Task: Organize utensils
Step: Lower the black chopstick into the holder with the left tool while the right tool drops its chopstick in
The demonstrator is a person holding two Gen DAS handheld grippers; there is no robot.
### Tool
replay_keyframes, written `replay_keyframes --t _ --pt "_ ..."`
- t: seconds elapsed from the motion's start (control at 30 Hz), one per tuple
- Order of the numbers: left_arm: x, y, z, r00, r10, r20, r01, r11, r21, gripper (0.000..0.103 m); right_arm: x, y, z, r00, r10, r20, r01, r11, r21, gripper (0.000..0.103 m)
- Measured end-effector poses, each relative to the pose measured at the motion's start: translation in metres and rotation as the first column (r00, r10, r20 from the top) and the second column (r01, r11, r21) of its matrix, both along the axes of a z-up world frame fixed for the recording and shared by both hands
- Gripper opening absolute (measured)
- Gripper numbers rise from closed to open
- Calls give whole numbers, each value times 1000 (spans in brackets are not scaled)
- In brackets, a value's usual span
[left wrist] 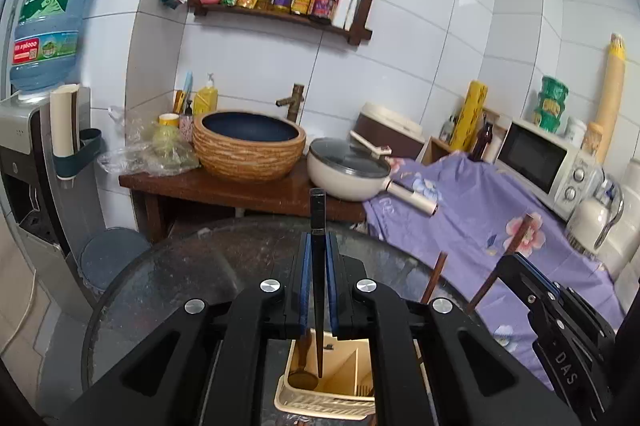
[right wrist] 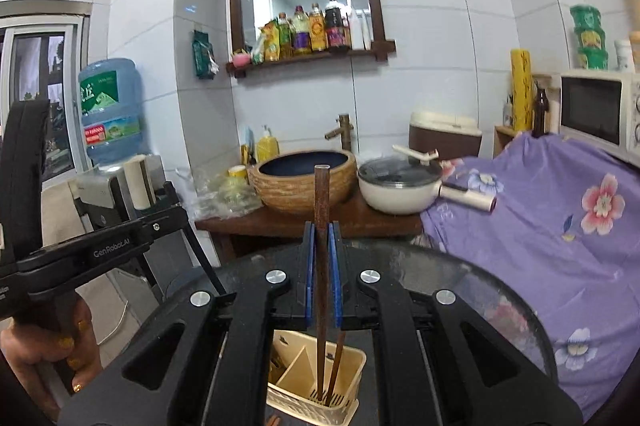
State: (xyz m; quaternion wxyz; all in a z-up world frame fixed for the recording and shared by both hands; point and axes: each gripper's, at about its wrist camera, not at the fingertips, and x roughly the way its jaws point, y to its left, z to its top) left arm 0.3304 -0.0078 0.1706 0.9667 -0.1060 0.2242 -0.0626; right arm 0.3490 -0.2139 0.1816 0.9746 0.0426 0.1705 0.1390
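Left wrist view: the left gripper [left wrist: 318, 262] is pinching a black chopstick [left wrist: 318, 282] upright, its tip dipping into the beige utensil holder [left wrist: 320, 404] at 6 o'clock, beside a wooden spoon [left wrist: 302, 378]. The right gripper [right wrist: 322, 254] is clamping a brown chopstick [right wrist: 321, 266] whose tip is reaching the holder's right compartment next to another chopstick [right wrist: 338, 366]; releasing both seems the main thing left.
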Motion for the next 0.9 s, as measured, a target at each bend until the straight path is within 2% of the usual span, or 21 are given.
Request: replay_keyframes --t 0.17,0.33,0.43,0.67,0.7,0.73,0.77,0.83,0.9 --pt "4 -2 -32 999 -12 -52 12 1000 7 7 9 -4 -28 998 -3 -62 4 1000 16 8" --pt "10 -1 -60 994 -11 -110 14 1000 20 7 11 -5 -43 997 -12 -76 13 1000 16 8" --pt "14 -1 -69 991 -12 -130 15 1000 21 7 12 -10 -44 996 -16 -85 20 999 39 8" --pt "12 -6 -70 993 -19 -113 25 999 47 7 16 -19 -47 993 -24 -113 33 997 76 9" --pt "11 -6 -70 993 -23 -111 29 998 49 7 15 -20 -47 993 -26 -115 36 996 80 10" --pt "10 -6 -69 994 -23 -109 29 998 52 8 15 -21 -48 993 -34 -114 43 996 81 18" --pt "9 -7 -69 994 -22 -106 28 998 56 11 13 -22 -48 993 -39 -114 49 995 83 34" --pt "6 -7 -67 995 -24 -98 30 998 58 26 6 -27 -49 994 -47 -102 57 993 105 52" --pt "-2 -4 -64 997 -24 -76 28 998 48 54 -1 -27 -48 995 -49 -90 57 994 90 52"
